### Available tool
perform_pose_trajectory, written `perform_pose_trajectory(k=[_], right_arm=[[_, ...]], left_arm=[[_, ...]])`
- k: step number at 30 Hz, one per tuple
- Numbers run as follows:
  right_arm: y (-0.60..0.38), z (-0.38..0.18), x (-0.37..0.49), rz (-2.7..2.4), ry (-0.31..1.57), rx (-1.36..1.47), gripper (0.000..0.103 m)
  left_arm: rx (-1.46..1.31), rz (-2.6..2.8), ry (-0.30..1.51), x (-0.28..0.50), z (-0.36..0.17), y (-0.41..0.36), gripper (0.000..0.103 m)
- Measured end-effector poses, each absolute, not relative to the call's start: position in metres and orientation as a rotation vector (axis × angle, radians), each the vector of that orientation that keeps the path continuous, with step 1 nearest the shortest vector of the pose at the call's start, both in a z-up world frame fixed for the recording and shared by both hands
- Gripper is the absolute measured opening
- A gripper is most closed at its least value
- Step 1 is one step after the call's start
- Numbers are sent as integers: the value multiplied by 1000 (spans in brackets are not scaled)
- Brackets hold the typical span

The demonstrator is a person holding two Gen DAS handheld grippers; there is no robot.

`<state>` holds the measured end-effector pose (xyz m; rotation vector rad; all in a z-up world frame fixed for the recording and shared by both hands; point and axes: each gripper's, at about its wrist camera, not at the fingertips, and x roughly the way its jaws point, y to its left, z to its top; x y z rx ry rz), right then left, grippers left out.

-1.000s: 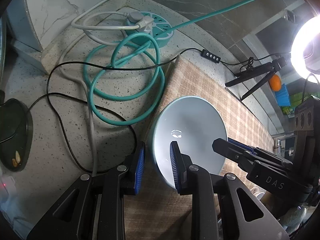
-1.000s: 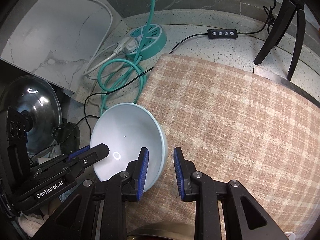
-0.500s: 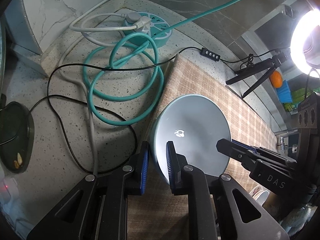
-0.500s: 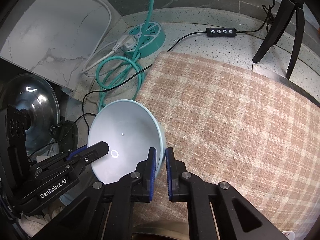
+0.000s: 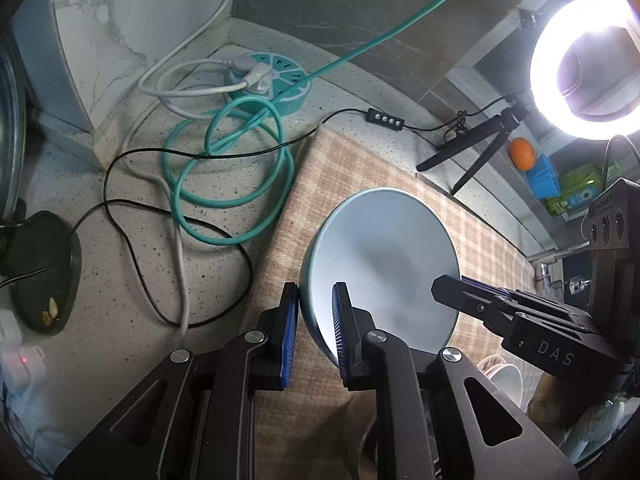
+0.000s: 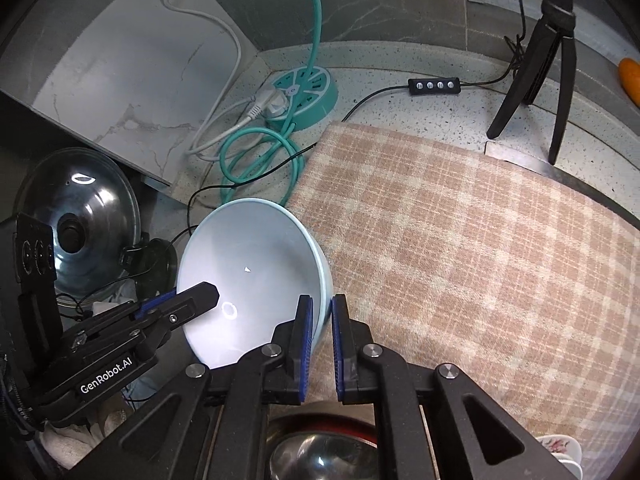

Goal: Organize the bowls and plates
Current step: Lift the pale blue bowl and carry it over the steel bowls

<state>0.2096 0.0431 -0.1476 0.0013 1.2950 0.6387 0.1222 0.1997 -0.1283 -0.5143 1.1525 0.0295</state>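
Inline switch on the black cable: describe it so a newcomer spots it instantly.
Start at the plaid cloth covering the speckled counter. Just past its far edge lies a small black inline switch, between the round teal power strip and the black tripod. Its row of four pale buttons sets it apart.

Bowl [image 6: 256,276]: glossy glazed ceramic. Cloth [image 6: 480,248]: matt woven plaid. Tabletop [image 5: 120,248]: speckled smooth stone. Lid [image 6: 80,216]: shiny glass.

Open passage over the checked cloth [image 6: 460,240] — bare to the right; the left is blocked by coiled cable [image 5: 228,176], power strip [image 6: 304,92] and pot lid [image 6: 76,220].
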Motion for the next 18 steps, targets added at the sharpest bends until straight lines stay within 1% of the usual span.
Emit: perform_pose_trajectory(k=[8, 18], right_arm=[[26, -128, 194, 653, 1278, 13, 9], [-7, -113, 165, 672, 1280, 36, 9]], left_arm=[[-484, 2, 1122, 109, -107, 183, 15], [-469, -43, 1126, 84, -92, 157, 15]])
